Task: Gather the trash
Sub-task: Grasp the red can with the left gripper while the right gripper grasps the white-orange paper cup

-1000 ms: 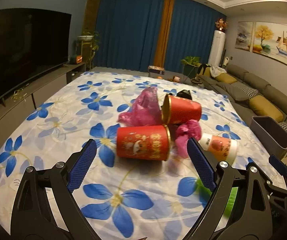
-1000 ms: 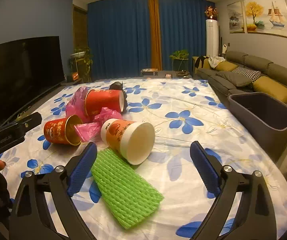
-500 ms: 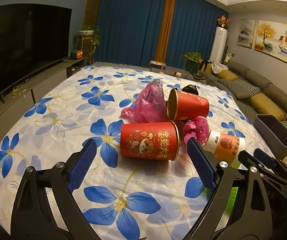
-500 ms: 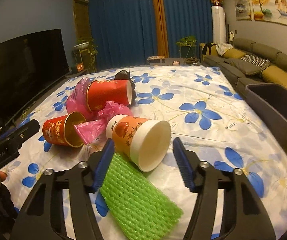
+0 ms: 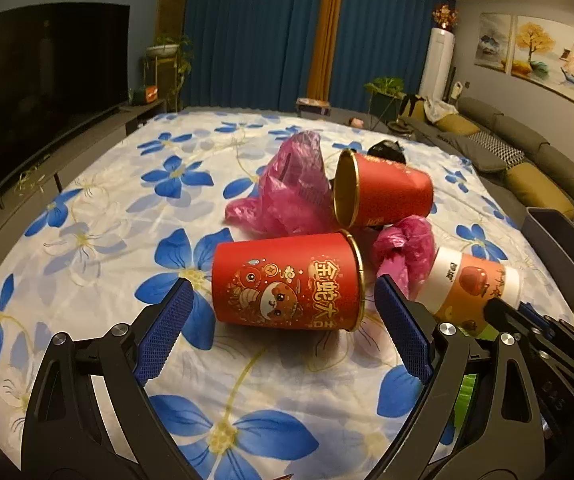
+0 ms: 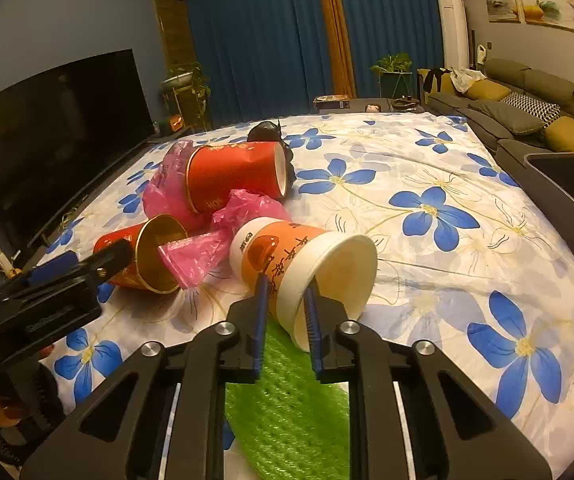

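Note:
A red paper cup [image 5: 287, 280] lies on its side just beyond my open left gripper [image 5: 283, 332]; it also shows in the right wrist view [image 6: 143, 252]. A second red cup [image 5: 383, 194] lies behind it among pink plastic bags [image 5: 287, 196]. My right gripper [image 6: 287, 312] is shut on the rim of an orange and white paper cup [image 6: 307, 256], one finger outside the wall and one inside the mouth. The same cup shows in the left wrist view [image 5: 471, 284]. A green foam net [image 6: 287, 412] lies under the right gripper.
The trash lies on a table covered by a white cloth with blue flowers [image 6: 431, 208]. A dark grey bin [image 6: 567, 184] stands at the table's right edge, also seen in the left wrist view [image 5: 563, 248]. A crumpled black bag [image 6: 265, 132] lies behind the cups. A sofa and a TV flank the table.
My right gripper has moved forward and closed from wide open onto the rim of the orange and white cup. My left gripper has moved closer to the near red cup and stays open.

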Available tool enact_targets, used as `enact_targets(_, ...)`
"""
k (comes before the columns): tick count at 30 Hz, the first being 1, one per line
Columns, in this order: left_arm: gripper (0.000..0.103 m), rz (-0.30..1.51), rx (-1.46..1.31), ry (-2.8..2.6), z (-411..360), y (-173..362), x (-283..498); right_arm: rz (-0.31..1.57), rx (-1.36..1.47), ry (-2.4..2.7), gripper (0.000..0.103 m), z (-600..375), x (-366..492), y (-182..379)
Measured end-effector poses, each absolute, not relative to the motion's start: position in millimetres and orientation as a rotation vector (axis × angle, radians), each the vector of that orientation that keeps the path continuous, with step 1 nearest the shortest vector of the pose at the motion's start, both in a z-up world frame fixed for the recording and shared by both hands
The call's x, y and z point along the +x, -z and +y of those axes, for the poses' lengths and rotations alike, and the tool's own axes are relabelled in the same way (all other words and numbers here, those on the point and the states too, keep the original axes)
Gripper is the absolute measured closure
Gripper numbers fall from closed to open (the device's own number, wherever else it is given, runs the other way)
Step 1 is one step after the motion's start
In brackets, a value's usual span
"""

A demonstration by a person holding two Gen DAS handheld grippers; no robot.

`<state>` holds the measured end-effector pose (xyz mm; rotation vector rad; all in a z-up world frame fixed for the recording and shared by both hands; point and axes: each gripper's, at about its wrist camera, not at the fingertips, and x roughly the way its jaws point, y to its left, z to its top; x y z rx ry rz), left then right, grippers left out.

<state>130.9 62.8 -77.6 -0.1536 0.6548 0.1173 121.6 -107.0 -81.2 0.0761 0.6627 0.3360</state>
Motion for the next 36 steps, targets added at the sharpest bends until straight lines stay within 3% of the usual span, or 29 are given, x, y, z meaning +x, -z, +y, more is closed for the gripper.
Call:
enact_targets(2, 0.013, 0.666, -0.152, -0.122, 64, 81, 135, 0.647, 0.073, -0.335, 0.096, -107, 120, 80)
enact_targets(6, 0.013, 0.682, -0.161, -0.119, 65, 84, 143, 0.622, 0.065, -0.331, 0.099, -108, 116, 76)
enact_targets(16, 0.013, 0.709, -0.185, -0.109, 68, 89, 153, 0.594, 0.043, -0.316, 0.099, -105, 112, 72)
enact_targets(20, 0.02, 0.722, -0.201, -0.094, 71, 91, 156, 0.594, 0.039, -0.312, 0.099, -105, 112, 72)
enact_targets(36, 0.02, 0.694, -0.208, -0.073, 71, 89, 148, 0.585, 0.033, -0.302, 0.099, -106, 110, 72)
